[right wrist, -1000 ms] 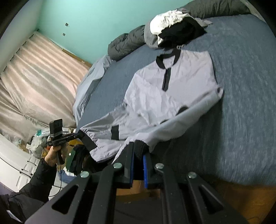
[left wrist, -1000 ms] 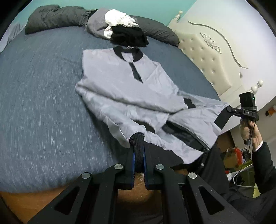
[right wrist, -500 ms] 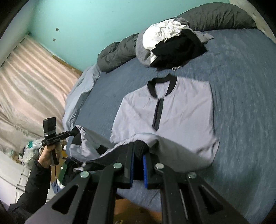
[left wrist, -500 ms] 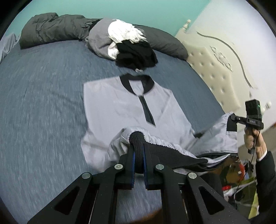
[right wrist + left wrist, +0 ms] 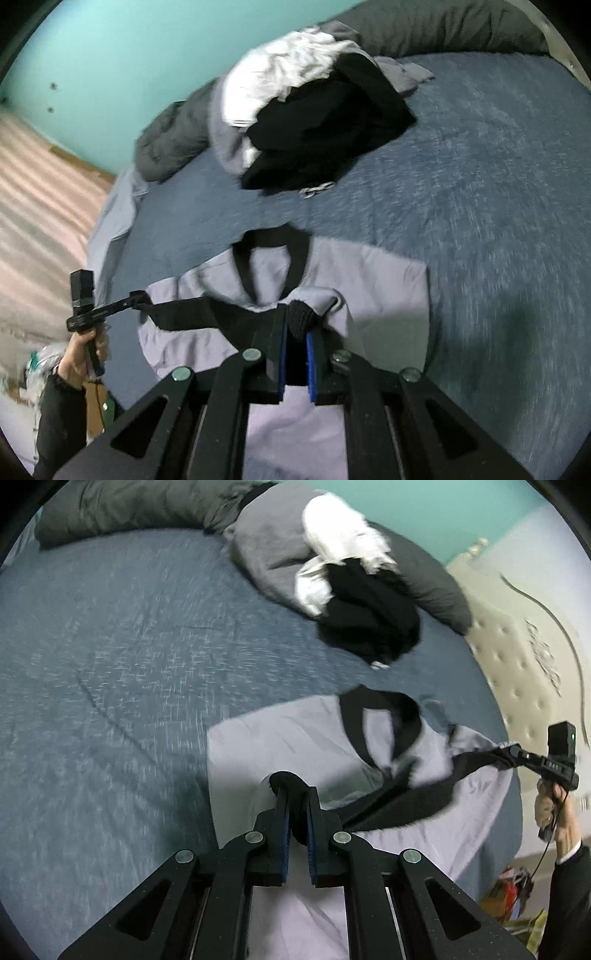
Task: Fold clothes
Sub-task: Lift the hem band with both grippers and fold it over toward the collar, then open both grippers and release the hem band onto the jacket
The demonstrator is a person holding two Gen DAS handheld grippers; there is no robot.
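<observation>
Both my fingers pinch the black hem [image 5: 291,786] of the grey top [image 5: 266,738] on the bed [image 5: 110,664], carrying it toward the far collar [image 5: 273,240]. Next: lay it down square.

From both my wrist views the room is dimly, coolly lit, motion blur streaks the blue bedspread [image 5: 110,672] toward the frame's sides, fisheye bending darkens every corner, and my shadow falls soft at lower centre.
</observation>
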